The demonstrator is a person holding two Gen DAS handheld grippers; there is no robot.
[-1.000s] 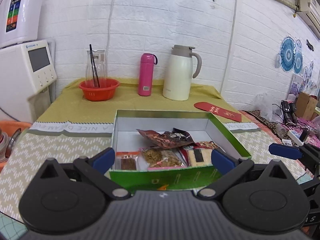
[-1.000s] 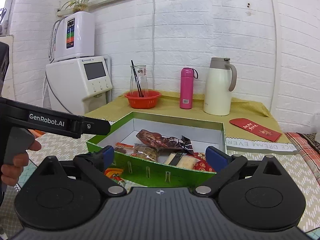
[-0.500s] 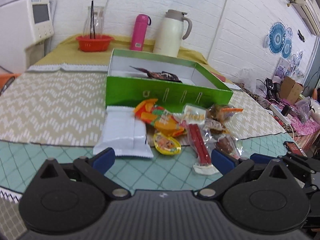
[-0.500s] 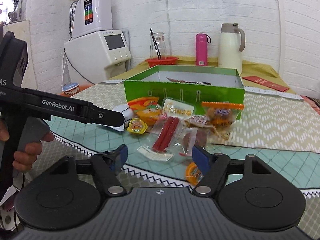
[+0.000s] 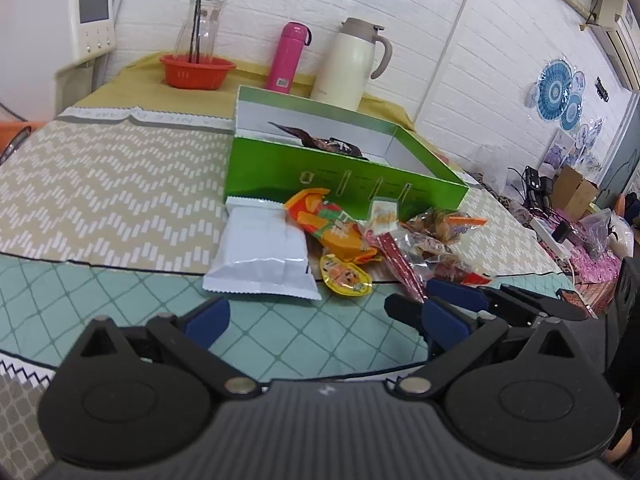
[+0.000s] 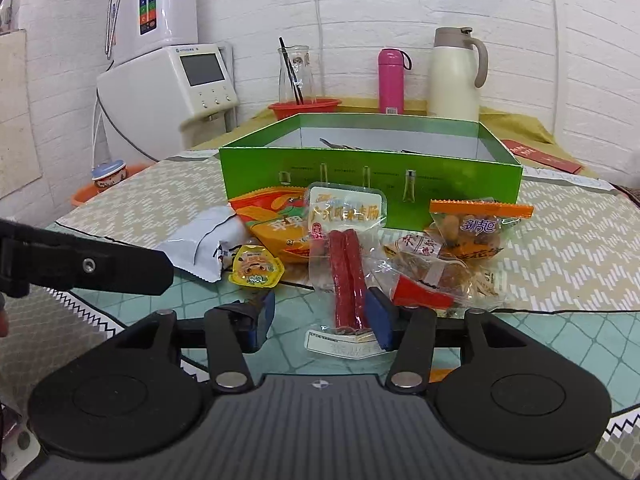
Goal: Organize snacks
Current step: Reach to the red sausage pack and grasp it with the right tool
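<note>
- Two tongs now lowered from above the green box (image 6: 372, 184) to the snack pile at the counter's (image 5: 100, 280) near edge.
- Left tongs (image 5: 324, 316) wide, empty.
- Right tongs (image 6: 320, 318) closing around the sausage pack (image 6: 348, 276), not yet gripping; next for boxing.

Left gripper (image 5: 326, 318): black, two round housings flanking a ribbed dark-grey centre block.
Left fingers (image 5: 206, 316): blue pads on black link arms, silver pivot screws at the roots.
Right gripper (image 6: 320, 320): the same black build, with a small round emblem on its ribbed block.
Right fingers (image 6: 378, 318): blue pads, and its jaws were closing.
Side arm: matt black bar, one silver screw.
</note>
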